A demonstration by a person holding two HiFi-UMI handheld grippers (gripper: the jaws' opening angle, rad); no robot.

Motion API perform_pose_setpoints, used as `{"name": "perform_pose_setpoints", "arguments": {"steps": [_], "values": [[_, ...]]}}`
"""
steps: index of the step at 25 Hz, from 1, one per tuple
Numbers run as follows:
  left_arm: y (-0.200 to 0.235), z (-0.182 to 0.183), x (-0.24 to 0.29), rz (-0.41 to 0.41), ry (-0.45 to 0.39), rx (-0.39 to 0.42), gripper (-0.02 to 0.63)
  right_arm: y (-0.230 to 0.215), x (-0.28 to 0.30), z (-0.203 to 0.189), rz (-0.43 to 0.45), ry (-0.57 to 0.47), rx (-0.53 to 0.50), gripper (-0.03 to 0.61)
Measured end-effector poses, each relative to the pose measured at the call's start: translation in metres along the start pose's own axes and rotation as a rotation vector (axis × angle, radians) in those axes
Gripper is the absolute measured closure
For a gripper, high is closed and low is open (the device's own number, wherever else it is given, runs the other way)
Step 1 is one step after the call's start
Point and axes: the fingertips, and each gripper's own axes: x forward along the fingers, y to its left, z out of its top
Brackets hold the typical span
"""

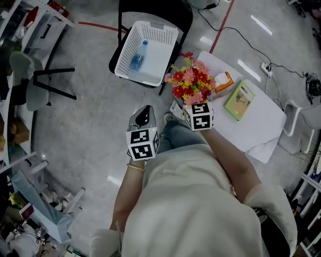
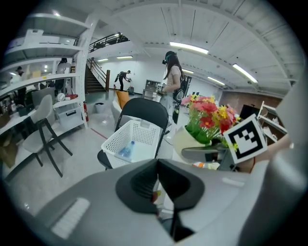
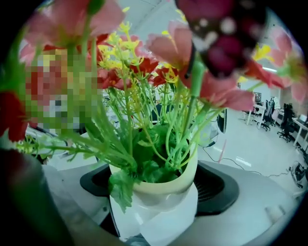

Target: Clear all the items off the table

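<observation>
A cream pot of red, pink and yellow artificial flowers (image 3: 159,192) fills the right gripper view, wedged between the two dark pads (image 3: 219,190). My right gripper (image 1: 193,106) is shut on this pot and holds it off the white table (image 1: 261,125); the blooms (image 1: 192,80) hide its fingertips in the head view. My left gripper (image 1: 143,115) hangs over the floor to the left, shut with nothing in it; its jaws (image 2: 159,185) meet in the left gripper view. A green book (image 1: 239,100) and an orange item (image 1: 224,81) lie on the table.
A white slatted basket (image 1: 150,42) sits on a black chair (image 1: 155,10) ahead, with a blue water bottle (image 1: 139,56) inside. A grey chair (image 1: 30,80) and shelves stand at the left. Cables and a power strip (image 1: 266,69) run behind the table. A person (image 2: 171,81) stands far off.
</observation>
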Motion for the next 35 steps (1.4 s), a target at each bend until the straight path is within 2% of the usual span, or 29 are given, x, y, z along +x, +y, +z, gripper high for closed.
{"name": "perform_pose_setpoints", "arguments": {"steps": [12, 21, 26, 35], "values": [[0.010, 0.039, 0.011, 0.039, -0.072, -0.066, 0.604, 0.014, 0.018, 0.055, 0.091, -0.047, -0.071, 0.078], [0.026, 0.064, 0.026, 0.055, -0.081, -0.089, 0.604, 0.020, 0.039, 0.076, 0.117, -0.034, -0.044, 0.078], [0.044, 0.072, 0.047, 0.031, -0.058, -0.087, 0.604, 0.022, 0.063, 0.087, 0.101, -0.023, -0.036, 0.078], [0.082, 0.109, 0.100, -0.045, -0.011, -0.010, 0.604, 0.025, 0.126, 0.119, 0.030, -0.005, 0.043, 0.078]]}}
